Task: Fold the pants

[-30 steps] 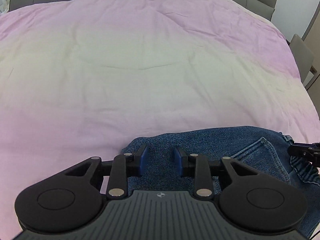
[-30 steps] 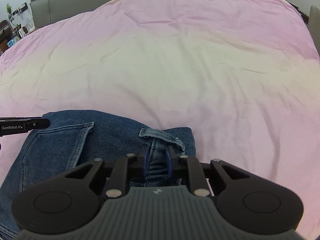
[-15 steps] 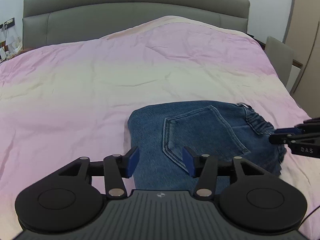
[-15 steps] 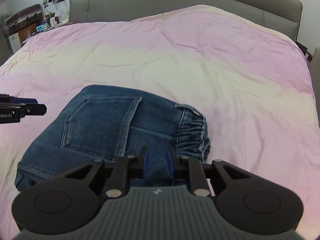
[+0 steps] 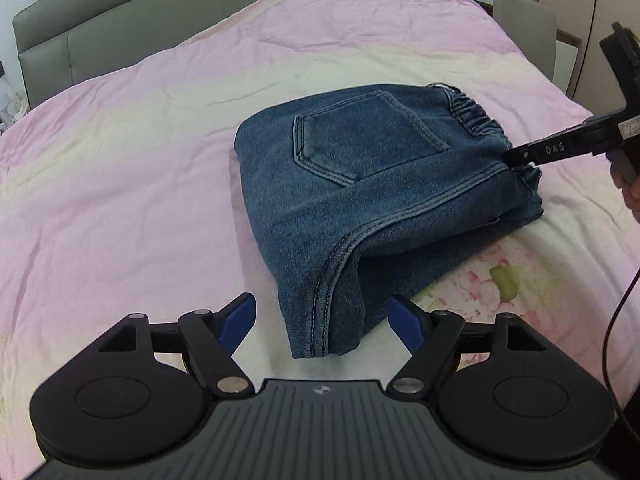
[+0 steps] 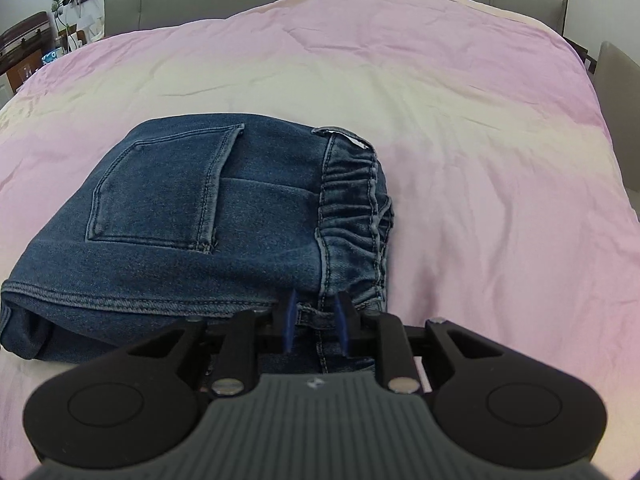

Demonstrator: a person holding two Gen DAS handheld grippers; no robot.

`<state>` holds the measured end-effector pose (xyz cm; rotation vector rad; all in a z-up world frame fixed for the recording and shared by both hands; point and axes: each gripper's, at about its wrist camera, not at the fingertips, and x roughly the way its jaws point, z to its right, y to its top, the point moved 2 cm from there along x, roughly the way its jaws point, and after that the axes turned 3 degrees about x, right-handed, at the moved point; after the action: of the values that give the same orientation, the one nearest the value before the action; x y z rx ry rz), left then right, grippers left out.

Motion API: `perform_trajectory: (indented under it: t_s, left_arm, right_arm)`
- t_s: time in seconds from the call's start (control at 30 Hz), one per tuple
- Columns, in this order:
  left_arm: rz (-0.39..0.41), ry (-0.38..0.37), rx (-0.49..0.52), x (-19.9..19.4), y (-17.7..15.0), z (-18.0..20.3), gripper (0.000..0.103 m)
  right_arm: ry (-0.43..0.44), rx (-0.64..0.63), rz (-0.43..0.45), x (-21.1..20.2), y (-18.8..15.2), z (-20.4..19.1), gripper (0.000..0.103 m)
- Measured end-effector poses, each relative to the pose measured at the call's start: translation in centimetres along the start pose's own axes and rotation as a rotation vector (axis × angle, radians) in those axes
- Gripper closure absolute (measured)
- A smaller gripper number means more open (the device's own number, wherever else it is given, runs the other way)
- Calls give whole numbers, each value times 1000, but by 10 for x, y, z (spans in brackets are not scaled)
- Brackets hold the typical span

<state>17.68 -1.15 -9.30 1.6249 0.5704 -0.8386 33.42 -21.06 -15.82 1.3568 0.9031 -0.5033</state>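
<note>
The blue denim pants point(image 5: 372, 184) lie folded into a compact bundle on the pink bed cover, back pocket up. They also show in the right wrist view point(image 6: 208, 216). My left gripper point(image 5: 322, 316) is open wide, its blue pads either side of the bundle's near corner without touching it. My right gripper point(image 6: 314, 320) has its jaws close around the elastic waistband point(image 6: 352, 208) at the bundle's near edge. The right gripper also shows in the left wrist view point(image 5: 516, 158) at the waistband end.
The pink and cream bed cover point(image 5: 120, 160) spreads all around the bundle. A grey headboard point(image 5: 80, 28) runs along the far side. A grey chair point(image 5: 524, 16) stands at the right of the bed. A cluttered bedside table point(image 6: 36, 48) is at far left.
Both grippers have pulled back from the pants, and the folded bundle now lies farther in front of them. The left gripper has opened wider.
</note>
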Motion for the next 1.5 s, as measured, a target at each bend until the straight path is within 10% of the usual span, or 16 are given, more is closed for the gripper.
perform_trajectory:
  t_s: [0.23,0.37,0.5,1.5]
  left_arm:
    - [0,35,-107,38,3,6,15]
    - [2,84,-118,43,12,1,53]
    - [-25,61,-87,36,14,-9,69]
    - [-156,-108,-77,24,-9,-32,71]
  right_arm:
    - [11,16,-12,-3,2,3,86]
    - [8,3,-16,-2,2,2,86]
    - [14,1,-16,-1,3,3,86]
    - [58,-45,-29,2,-1,8,86]
